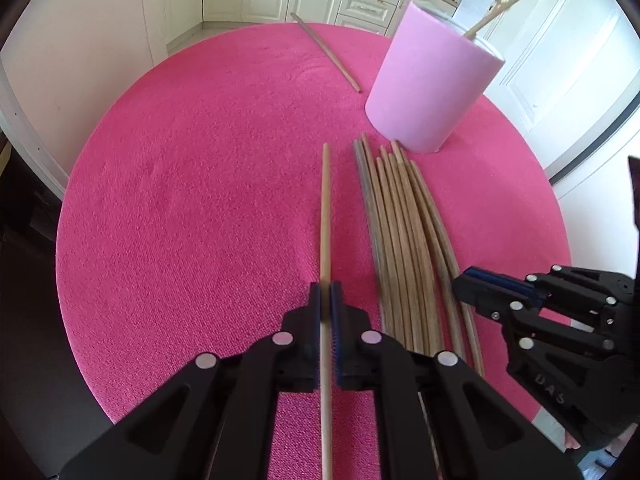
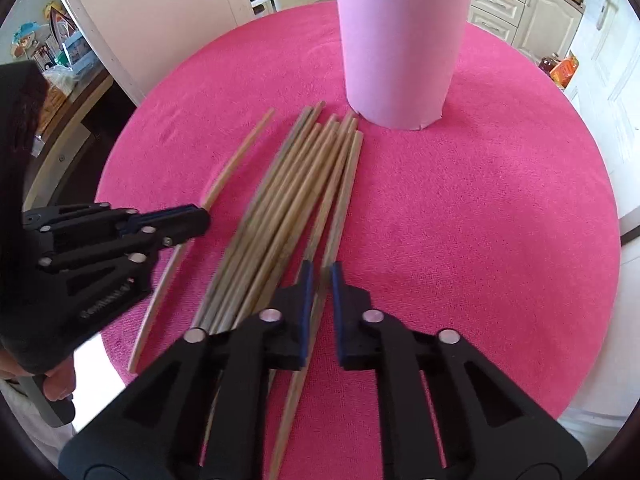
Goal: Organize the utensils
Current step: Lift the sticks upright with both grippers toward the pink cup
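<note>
Your left tongs (image 1: 326, 292) are pinching one pale chopstick (image 1: 326, 208); your right tongs (image 2: 319, 276) are clamping the bundle's (image 2: 280, 208) outermost chopstick (image 2: 344, 184).

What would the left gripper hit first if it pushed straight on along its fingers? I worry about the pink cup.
Probably the pink tablecloth: the left gripper, shut on one chopstick, points steeply down at the cloth. The pink cup stands farther off to the right.

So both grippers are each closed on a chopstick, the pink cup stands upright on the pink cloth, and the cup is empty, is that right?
Not quite: the pink cup is not empty. The left wrist view shows a chopstick in the cup, leaning out over its rim. The rest holds: the left gripper and right gripper are each closed on a chopstick, and the cup stands upright on the pink cloth.
</note>
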Action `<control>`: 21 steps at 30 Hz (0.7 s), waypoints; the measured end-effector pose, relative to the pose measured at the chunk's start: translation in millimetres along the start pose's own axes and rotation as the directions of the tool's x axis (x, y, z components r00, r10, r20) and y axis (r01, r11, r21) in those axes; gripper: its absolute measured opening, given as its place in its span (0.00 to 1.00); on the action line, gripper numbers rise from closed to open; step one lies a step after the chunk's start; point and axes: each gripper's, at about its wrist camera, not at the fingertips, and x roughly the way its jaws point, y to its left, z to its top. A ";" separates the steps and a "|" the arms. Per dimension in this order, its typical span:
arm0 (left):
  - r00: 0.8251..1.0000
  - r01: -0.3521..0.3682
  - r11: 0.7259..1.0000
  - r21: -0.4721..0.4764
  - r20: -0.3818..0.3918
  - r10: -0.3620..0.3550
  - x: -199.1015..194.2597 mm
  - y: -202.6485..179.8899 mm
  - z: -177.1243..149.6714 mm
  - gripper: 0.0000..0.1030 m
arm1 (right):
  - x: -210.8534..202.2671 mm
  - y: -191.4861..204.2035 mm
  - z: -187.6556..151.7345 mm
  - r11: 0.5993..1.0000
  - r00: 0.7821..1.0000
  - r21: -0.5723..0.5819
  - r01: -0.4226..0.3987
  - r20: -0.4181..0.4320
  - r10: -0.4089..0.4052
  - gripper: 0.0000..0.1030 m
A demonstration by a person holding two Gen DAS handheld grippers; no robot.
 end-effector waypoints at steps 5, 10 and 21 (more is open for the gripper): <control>0.999 0.027 0.999 -0.023 0.038 -0.026 -10.2 3.7 -2.5 0.05 | -8.8 -12.1 -5.4 0.999 0.999 0.034 -0.031 0.046 0.029 0.05; 0.992 0.065 0.998 -0.013 0.111 -0.063 -30.4 -1.5 -0.8 0.05 | -25.9 -20.9 -11.4 0.995 0.991 0.054 -0.084 0.112 0.077 0.04; 0.995 0.056 0.998 0.006 0.083 -0.057 -30.2 -10.0 7.3 0.05 | -2.1 -4.1 0.8 0.999 0.999 0.042 0.001 0.032 -0.002 0.04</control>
